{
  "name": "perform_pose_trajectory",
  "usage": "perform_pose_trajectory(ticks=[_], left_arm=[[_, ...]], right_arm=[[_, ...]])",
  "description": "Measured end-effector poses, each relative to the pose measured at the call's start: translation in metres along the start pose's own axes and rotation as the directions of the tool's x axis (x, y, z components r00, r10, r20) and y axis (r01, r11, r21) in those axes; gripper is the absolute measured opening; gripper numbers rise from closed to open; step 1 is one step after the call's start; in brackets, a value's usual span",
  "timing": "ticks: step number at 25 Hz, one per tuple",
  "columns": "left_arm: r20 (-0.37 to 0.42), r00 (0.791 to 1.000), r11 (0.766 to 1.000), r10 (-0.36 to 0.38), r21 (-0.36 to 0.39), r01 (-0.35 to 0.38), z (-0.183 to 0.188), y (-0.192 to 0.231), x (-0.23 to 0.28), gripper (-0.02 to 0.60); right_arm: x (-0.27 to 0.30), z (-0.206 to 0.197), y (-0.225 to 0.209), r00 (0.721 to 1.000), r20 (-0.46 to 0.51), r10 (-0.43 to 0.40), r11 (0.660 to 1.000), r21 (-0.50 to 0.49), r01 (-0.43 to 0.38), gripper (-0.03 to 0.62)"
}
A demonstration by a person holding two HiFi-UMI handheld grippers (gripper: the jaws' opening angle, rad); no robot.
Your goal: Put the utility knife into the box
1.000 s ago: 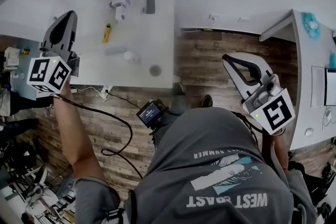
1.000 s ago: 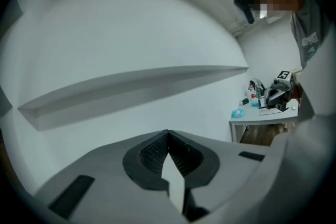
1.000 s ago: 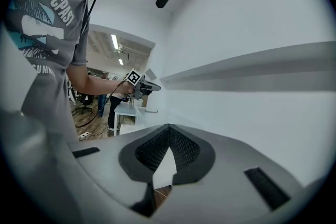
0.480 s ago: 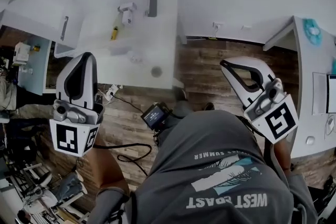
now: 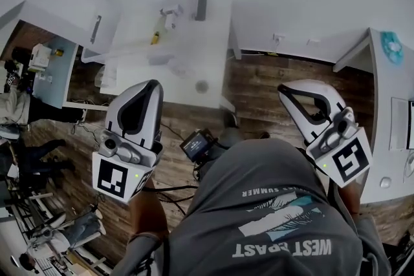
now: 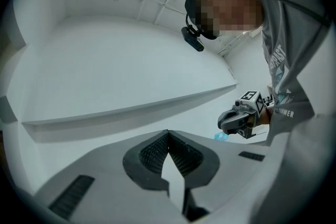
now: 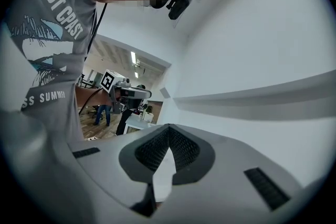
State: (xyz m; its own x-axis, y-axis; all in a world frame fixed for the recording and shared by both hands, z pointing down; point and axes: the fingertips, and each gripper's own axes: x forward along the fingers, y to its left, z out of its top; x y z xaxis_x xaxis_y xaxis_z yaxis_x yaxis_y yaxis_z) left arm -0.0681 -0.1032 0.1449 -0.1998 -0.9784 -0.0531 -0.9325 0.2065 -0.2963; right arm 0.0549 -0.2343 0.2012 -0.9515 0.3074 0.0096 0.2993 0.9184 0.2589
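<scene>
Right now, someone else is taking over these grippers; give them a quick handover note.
Left gripper: shut, empty, held up near the body.
Right gripper: shut, empty, likewise.
Utility knife: yellow, lying on the white table ahead, untouched.
Box: probably the pale clear shape beside it; hard to make out.
Done: nothing yet.
Left: grasp the knife, put it in the box.

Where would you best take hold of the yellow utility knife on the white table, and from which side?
Probably around the middle of its body, from above. The utility knife lies flat on the white table, so only its top and long sides are free; set the jaws across its narrow width. It is too small here to tell which end holds the blade.
</scene>
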Motion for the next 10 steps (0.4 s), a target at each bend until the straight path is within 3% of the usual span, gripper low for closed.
perform_pose_trajectory(ticks=[10], left_arm=[[0.010, 1.000, 0.996, 0.005, -0.089, -0.004, -0.010, -0.004, -0.007, 0.011]], right_arm=[[0.002, -0.004, 0.012, 1.000, -0.008, 0.027, 0.999, 0.027, -0.027, 0.009]])
